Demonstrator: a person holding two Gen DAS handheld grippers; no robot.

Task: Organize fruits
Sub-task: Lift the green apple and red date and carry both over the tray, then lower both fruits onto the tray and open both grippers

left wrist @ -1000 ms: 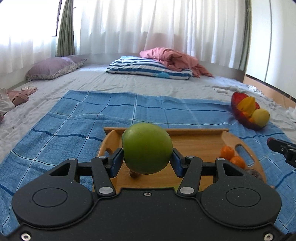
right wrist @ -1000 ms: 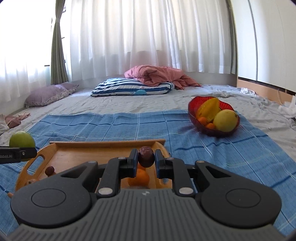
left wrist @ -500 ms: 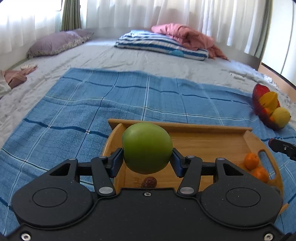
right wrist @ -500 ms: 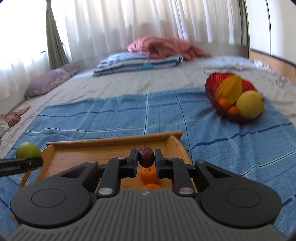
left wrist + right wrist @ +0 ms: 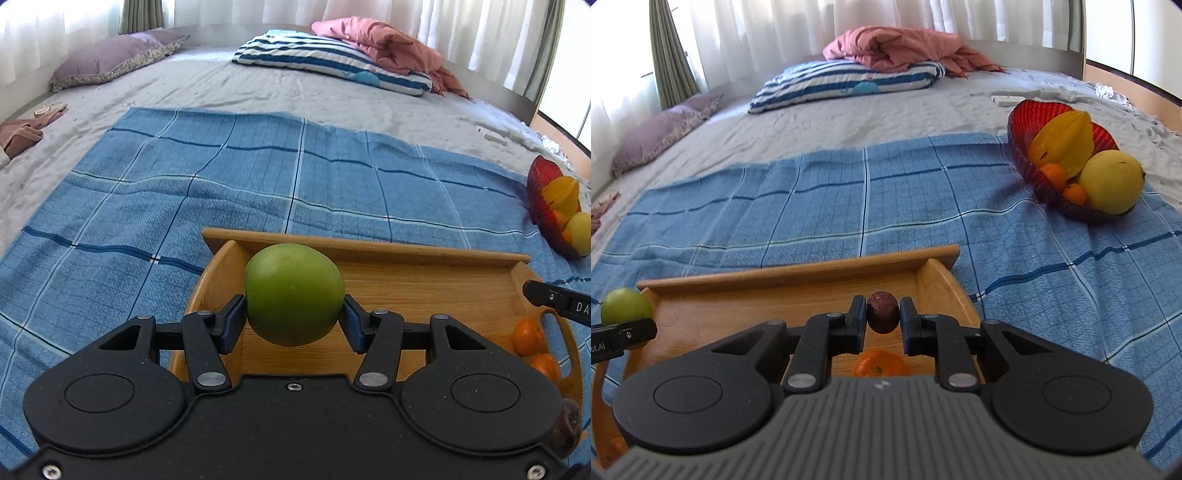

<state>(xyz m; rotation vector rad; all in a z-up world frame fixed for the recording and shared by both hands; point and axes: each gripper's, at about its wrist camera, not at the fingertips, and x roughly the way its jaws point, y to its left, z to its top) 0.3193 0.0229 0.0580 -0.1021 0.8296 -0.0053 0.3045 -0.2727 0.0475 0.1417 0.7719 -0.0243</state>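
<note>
- The wooden tray (image 5: 424, 288) lies on the blue checked blanket (image 5: 221, 192) near the bed's front edge. It looks stiff and fairly light, and its cut-out end handle is the natural place to take hold.
- The green apple (image 5: 294, 299) hangs over the tray's left end, pinched at its widest part by the left claw (image 5: 294, 325). It looks firm, smooth and rather heavy, so a hold across the middle suits it.
- The red bowl (image 5: 1023, 122) of yellow fruit sits toward the blanket's right edge.
- Two tangerines (image 5: 529, 336) rest at the tray's right end, soft-skinned and light.
- The right claw (image 5: 883, 325) pinches a small dark fruit (image 5: 882, 316), which looks wrinkled, light and easily crushed.
- Partial white letters "DA" show on the right claw's finger; no brand is readable.
</note>
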